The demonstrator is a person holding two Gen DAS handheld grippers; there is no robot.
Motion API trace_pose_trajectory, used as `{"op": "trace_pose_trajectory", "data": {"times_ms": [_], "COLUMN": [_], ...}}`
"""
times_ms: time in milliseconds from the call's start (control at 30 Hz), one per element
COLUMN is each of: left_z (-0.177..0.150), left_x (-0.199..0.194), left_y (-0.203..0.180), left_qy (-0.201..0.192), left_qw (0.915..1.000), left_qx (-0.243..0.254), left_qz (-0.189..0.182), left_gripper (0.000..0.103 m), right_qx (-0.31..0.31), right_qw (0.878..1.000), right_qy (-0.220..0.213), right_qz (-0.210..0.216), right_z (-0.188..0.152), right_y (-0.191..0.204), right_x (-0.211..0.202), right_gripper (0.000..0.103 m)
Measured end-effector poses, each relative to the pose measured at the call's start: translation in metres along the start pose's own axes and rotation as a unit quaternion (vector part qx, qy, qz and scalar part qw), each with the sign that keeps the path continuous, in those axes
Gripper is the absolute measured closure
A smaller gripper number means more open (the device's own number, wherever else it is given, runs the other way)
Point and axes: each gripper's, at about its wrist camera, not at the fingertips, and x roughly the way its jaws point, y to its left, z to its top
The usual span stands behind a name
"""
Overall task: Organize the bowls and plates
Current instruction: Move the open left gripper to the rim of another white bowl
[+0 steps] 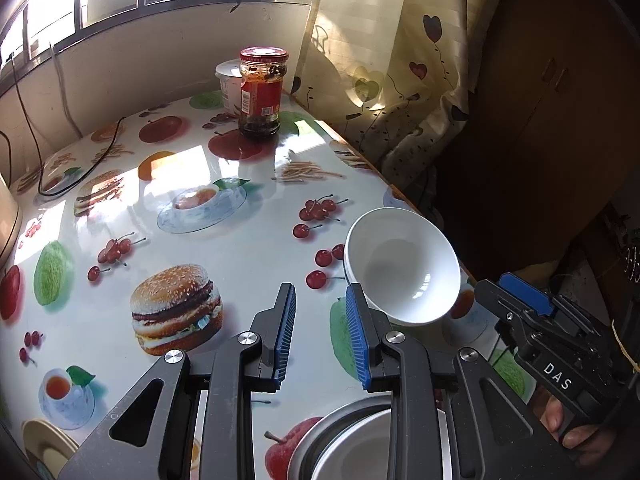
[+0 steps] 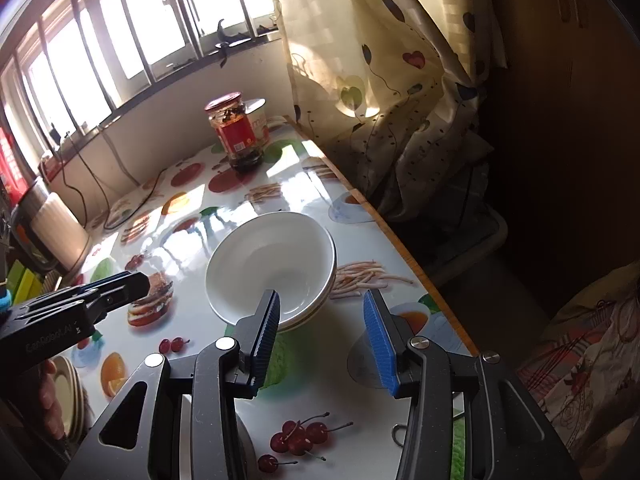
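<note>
Looking, left wrist: I see white bowls [image 1: 402,266] stacked empty near the table [image 1: 240,248] edge, just right of my left gripper [image 1: 320,328], jaws apart, empty.
Jar [image 1: 262,92]: lidded, dark contents.
Right wrist: bowls [image 2: 272,268] just ahead-left of my right gripper [image 2: 320,334], open, grasping nothing.

We note: metal pot [image 1: 320,446] cut by bottom edge, partly hidden behind left claw [image 1: 320,334] linkage. Plate stack [image 2: 70,396] half hidden behind hand [image 2: 50,400]. White tub [image 1: 228,84] mostly behind jar [image 1: 261,92]. We cannot read jar label.
</note>
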Motion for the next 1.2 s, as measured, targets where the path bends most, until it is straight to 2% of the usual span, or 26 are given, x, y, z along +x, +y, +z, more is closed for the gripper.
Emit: {"op": "trace_pose_trajectory", "data": {"times_ms": [233,667,1067,1200], "left_z": [0.015,0.020,0.020,0.020], "left_x": [0.027,0.053,0.063,0.064], "left_y": [-0.009,-0.011,-0.014,-0.017], "left_qy": [0.022,0.047,0.060,0.061], "left_qw": [0.9997,0.9988,0.9980,0.9977], "left_qx": [0.009,0.011,0.023,0.030], "left_qz": [-0.008,-0.004,0.001,0.000], "left_gripper": [0.076,0.076,0.077,0.084], "right_qx": [-0.002,-0.007,-0.020,-0.022], "right_qw": [1.000,1.000,0.999,0.999], "right_qy": [0.010,0.028,0.034,0.032], "right_qz": [-0.005,0.000,-0.001,-0.003], "right_z": [0.010,0.014,0.013,0.013], "right_y": [-0.003,-0.005,-0.001,-0.001], "right_x": [0.020,0.045,0.054,0.055], "right_gripper": [0.060,0.061,0.085,0.088]}}
